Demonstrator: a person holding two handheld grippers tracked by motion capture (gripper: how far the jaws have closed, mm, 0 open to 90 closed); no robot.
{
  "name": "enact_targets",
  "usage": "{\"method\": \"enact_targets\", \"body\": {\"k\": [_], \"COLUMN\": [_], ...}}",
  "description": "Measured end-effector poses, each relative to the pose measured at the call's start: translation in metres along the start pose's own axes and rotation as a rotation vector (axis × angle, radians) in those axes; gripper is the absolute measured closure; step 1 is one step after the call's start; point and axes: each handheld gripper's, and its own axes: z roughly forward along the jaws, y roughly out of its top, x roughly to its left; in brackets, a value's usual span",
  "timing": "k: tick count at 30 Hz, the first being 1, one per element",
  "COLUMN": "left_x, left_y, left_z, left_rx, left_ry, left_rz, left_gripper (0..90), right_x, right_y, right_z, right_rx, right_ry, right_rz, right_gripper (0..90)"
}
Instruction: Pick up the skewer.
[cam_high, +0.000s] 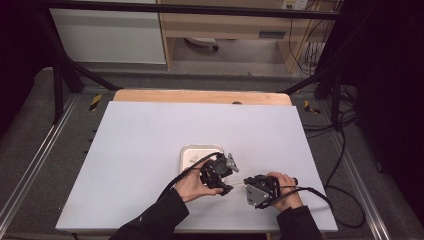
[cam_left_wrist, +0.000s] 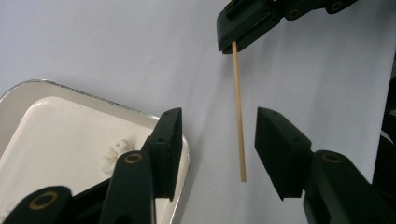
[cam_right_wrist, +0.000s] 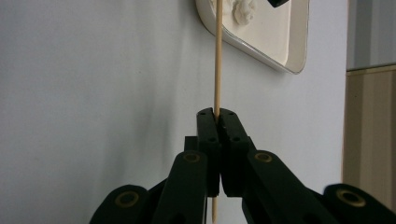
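Pale grey surface (cam_high: 150, 150) carries the work: right tongs (cam_right_wrist: 217, 114) clamp a thin wooden stick (cam_right_wrist: 217, 60), whose free end hangs untouched between the parted jaws of the left tongs (cam_left_wrist: 217, 140). Beside those sits a white tray (cam_left_wrist: 42, 121) holding a small white lump (cam_left_wrist: 112, 156), hard to identify. Beyond, dim shelving (cam_high: 225, 30).

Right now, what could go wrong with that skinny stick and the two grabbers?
1. The right gripper pinches the thin wooden stick near one end only, so the long free part could wobble or snap if bumped.
2. The left gripper has its jaws open around the stick without touching it; closing off-centre might knock it crooked.
3. The white tray with a small white lump sits right beside the left gripper, so a sideways move could shove it.
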Motion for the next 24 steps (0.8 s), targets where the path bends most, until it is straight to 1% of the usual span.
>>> {"method": "enact_targets", "body": {"k": [3, 5, 6, 9, 13, 14, 16, 17, 19, 20, 24], "left_x": [-0.001, -0.001, -0.001, -0.003, -0.006, -0.006, -0.007, -0.007, -0.008, -0.009, -0.010], "left_y": [0.002, 0.002, 0.002, 0.002, 0.003, 0.003, 0.003, 0.003, 0.003, 0.003, 0.004], "left_z": [0.003, 0.005, 0.006, 0.009, 0.012, 0.013, 0.015, 0.016, 0.017, 0.018, 0.020], "left_rx": [0.035, 0.047, 0.056, 0.068, 0.068, 0.078, 0.076, 0.079, 0.087, 0.097, 0.111], "left_ry": [-0.005, -0.007, -0.008, -0.010, -0.017, -0.018, -0.021, -0.022, -0.020, -0.018, -0.012], "left_rz": [0.003, 0.000, 0.005, 0.009, 0.013, 0.022, 0.018, 0.016, 0.019, 0.024, 0.023], "left_gripper": [60.2, 65.3, 68.1, 73.2, 80.4, 82.3, 85.2, 86.2, 87.1, 87.7, 87.9], "right_x": [0.000, -0.001, -0.001, 0.000, 0.000, 0.001, 0.001, 0.001, 0.001, 0.001, 0.003], "right_y": [0.001, 0.002, 0.002, 0.002, 0.002, 0.003, 0.003, 0.003, 0.003, 0.003, 0.003], "right_z": [0.001, 0.001, 0.001, 0.001, 0.001, 0.002, 0.002, 0.002, 0.002, 0.002, 0.003], "right_rx": [0.006, 0.008, 0.007, 0.007, 0.008, 0.011, 0.012, 0.012, 0.014, 0.014, 0.019], "right_ry": [0.004, 0.005, 0.005, 0.005, 0.007, 0.006, 0.009, 0.009, 0.013, 0.018, 0.017], "right_rz": [-0.011, -0.017, -0.018, -0.019, -0.024, -0.025, -0.024, -0.032, -0.033, -0.036, -0.042], "right_gripper": [89.1, 89.2, 89.2, 89.1, 89.1, 89.1, 89.1, 89.1, 89.1, 89.1, 89.1]}}
